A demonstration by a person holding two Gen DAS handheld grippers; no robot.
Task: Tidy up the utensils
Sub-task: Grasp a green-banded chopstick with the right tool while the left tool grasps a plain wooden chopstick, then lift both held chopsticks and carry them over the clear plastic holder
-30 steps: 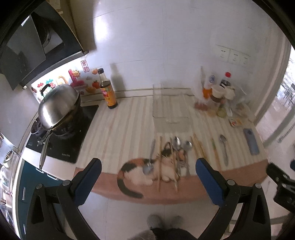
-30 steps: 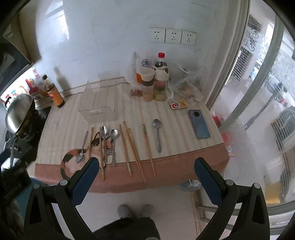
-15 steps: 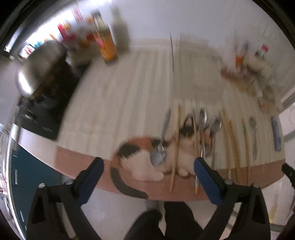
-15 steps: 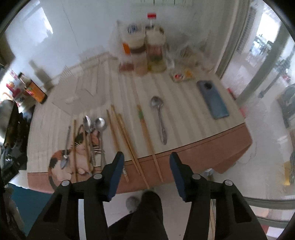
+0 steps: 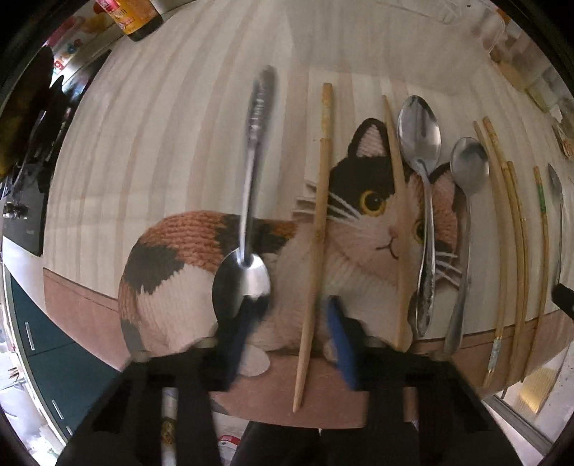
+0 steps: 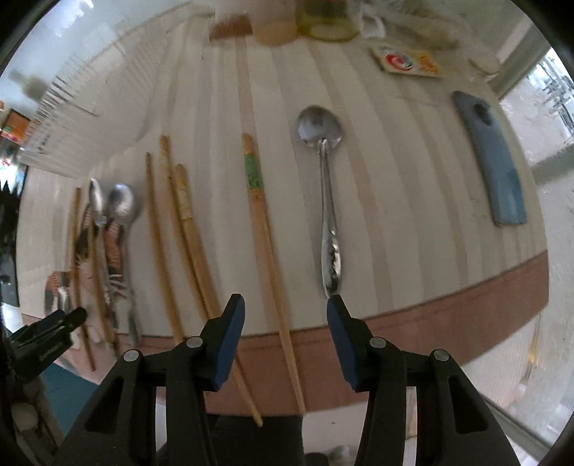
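Spoons and wooden chopsticks lie in a row on a striped mat with a cat picture (image 5: pixel 362 229). My left gripper (image 5: pixel 290 312) is low at the mat's front edge, jaws narrowed but apart around a chopstick (image 5: pixel 315 243), with a spoon's bowl (image 5: pixel 242 286) at the left finger. My right gripper (image 6: pixel 285 313) is partly open, straddling the green-banded chopstick (image 6: pixel 263 233); a spoon's handle end (image 6: pixel 332 229) lies just before its right finger.
A blue phone (image 6: pixel 493 161) lies at the right. A sachet (image 6: pixel 405 62) and jars (image 6: pixel 326 21) stand at the back. A clear rack (image 6: pixel 71 93) is back left. A sauce bottle (image 5: pixel 132 18) stands far left. More chopsticks (image 6: pixel 179 233) and spoons (image 5: pixel 423 172) lie between.
Both grippers have dropped from high above down to the mat's front edge, and both jaws have narrowed. No utensil has moved.
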